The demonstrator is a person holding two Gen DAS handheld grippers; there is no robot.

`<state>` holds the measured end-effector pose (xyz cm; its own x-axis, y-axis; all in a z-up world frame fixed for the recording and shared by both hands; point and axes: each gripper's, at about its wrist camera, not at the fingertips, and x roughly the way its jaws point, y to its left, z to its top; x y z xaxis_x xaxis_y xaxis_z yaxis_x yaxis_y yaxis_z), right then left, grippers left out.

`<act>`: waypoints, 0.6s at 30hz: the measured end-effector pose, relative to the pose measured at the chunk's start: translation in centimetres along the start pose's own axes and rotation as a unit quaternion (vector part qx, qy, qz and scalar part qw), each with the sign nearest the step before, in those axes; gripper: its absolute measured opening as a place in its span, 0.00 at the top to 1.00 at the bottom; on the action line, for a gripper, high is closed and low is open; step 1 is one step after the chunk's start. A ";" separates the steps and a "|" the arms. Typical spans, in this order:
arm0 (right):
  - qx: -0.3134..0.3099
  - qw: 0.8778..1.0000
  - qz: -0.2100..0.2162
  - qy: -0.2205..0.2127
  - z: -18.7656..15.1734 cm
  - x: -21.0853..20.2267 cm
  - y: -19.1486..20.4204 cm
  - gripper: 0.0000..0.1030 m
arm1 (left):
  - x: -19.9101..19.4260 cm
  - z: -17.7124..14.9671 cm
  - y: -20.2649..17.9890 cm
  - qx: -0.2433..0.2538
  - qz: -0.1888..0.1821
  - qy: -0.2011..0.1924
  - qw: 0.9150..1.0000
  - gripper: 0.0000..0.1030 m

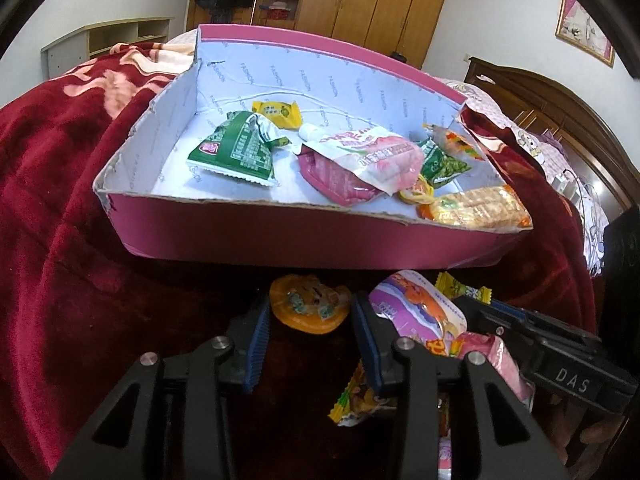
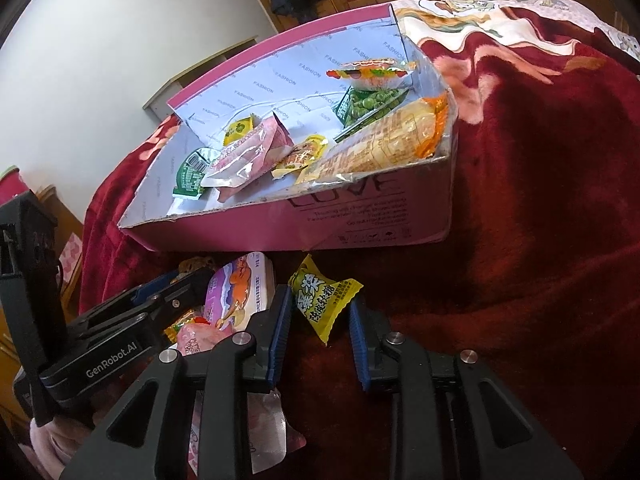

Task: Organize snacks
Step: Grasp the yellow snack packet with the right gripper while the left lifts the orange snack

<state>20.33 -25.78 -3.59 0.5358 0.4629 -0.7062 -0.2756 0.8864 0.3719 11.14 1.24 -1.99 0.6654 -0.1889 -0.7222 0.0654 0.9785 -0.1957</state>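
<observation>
box (image 1: 280,236) near wall blocks ahead | box left half bare | blanket (image 2: 540,240) right open

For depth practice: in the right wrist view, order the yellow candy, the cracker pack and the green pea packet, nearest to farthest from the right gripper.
1. Yellow candy, on the blanket between the open jaws.
2. Cracker pack, at the box's near wall.
3. Green pea packet, deeper inside the box.

"FASHION" repeats across the white inner lining of the pink box (image 1: 280,76). Its pink outer wall shows "LOVE" in large outline letters, half hidden behind the torn rim; fine print below too small to read. "DAS" on the right tool (image 1: 572,376) body. "GenRobot.AI" on the left tool (image 2: 112,364) body. Yellow candy packet (image 2: 324,300) carries Chinese characters, "陈皮软糖". Other packet prints unreadable.
</observation>
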 end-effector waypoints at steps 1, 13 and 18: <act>-0.001 1.000 -0.001 -0.002 0.0 -0.1 0.1 0.72 | -0.1 0.0 0.0 0.000 0.000 -0.001 1.000 0.62; -0.009 1.000 -0.012 -0.025 -0.7 -2.0 0.4 0.77 | -2.0 -0.3 -0.1 0.000 -0.007 -0.013 1.000 0.68; -0.008 0.999 -0.017 -0.037 -1.0 -3.1 0.2 0.77 | -3.5 -0.3 -0.6 0.004 -0.013 -0.029 0.999 0.68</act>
<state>17.79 -26.97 -1.97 0.6020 0.4314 -0.6720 -0.2693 0.9019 0.3378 8.59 1.31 0.43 0.7058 -0.2100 -0.6766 0.0901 0.9739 -0.2083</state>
